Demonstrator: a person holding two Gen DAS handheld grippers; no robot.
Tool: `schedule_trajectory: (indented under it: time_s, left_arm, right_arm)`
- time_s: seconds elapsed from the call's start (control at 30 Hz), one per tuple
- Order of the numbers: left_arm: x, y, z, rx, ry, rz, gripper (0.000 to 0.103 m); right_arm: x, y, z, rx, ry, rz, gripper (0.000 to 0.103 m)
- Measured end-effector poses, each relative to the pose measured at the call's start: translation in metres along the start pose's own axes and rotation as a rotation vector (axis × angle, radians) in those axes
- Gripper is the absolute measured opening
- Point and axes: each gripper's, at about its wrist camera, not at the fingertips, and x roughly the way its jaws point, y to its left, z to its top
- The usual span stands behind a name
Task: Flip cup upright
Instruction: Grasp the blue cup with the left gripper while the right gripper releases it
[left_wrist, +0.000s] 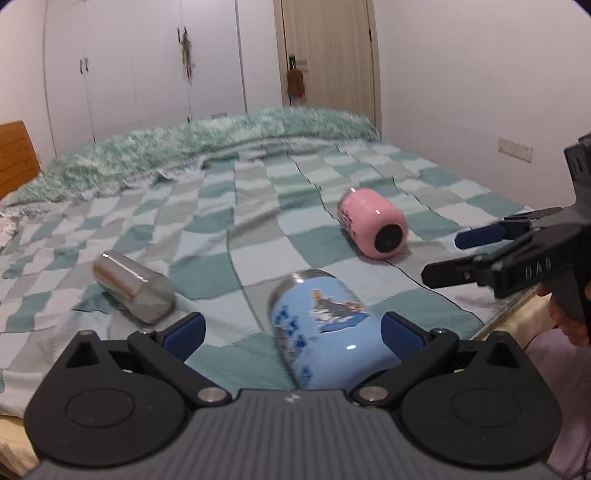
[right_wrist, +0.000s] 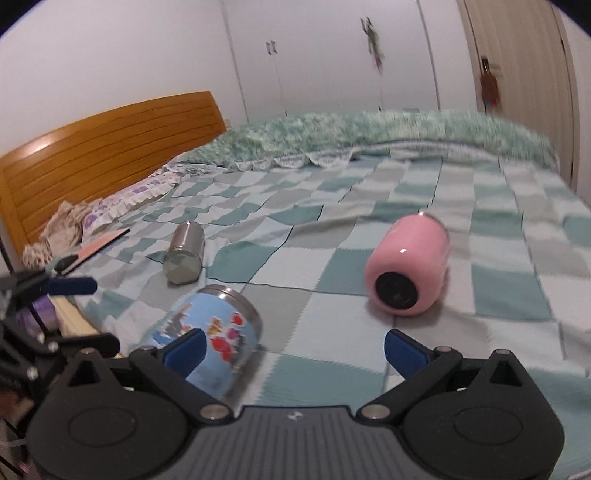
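The blue cup (left_wrist: 325, 332) lies on its side on the bed (left_wrist: 229, 236), near the front edge, its steel rim (left_wrist: 295, 280) pointing away and its base toward the left gripper (left_wrist: 293, 332). That gripper's jaws stand wide open with the cup's body between them; the right pad (left_wrist: 400, 332) looks close to the cup's wall, but I cannot tell whether it touches. The cup is a squat, glossy tumbler, light blue with cartoon prints, and its side curves.

The main risk is rolling. The cup is round and smooth, and the quilt is soft and uneven, so a one-sided nudge from a closing pad could spin it away or toward the bed's edge. A grip on the curved, glossy wall may also slip while the cup is being turned. Set down upright on the yielding quilt, it could simply tip over again.

The right gripper (right_wrist: 293, 350) is open too and holds nothing; in its view the blue cup (right_wrist: 214, 332) sits at the near left, partly behind its left pad (right_wrist: 184, 350). A pink cup (left_wrist: 373, 225) lies on its side farther off to the right, base toward the cameras, and a steel cup (left_wrist: 133, 288) lies on its side to the left; both sit well apart from the blue one. A careless sweep of either gripper could set them rolling as well.
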Motion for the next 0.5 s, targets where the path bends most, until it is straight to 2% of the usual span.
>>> schedule_trajectory:
  time_s: [0.17, 0.33, 0.5]
  left_arm:
    - [0.021, -0.018, 0.015, -0.026, 0.093, 0.018, 0.103]
    - [0.048, -0.031, 0.025, -0.022, 0.21, 0.09, 0.103]
    - [0.065, -0.037, 0.036, -0.016, 0.276, 0.103, 0.103]
  right_arm:
    - [-0.002, -0.009, -0.013, -0.075, -0.044, -0.017, 0.103]
    - [0.002, -0.018, -0.022, -0.101, -0.074, -0.009, 0.103]
    - [0.005, -0.022, -0.03, -0.142, -0.09, -0.014, 0.103]
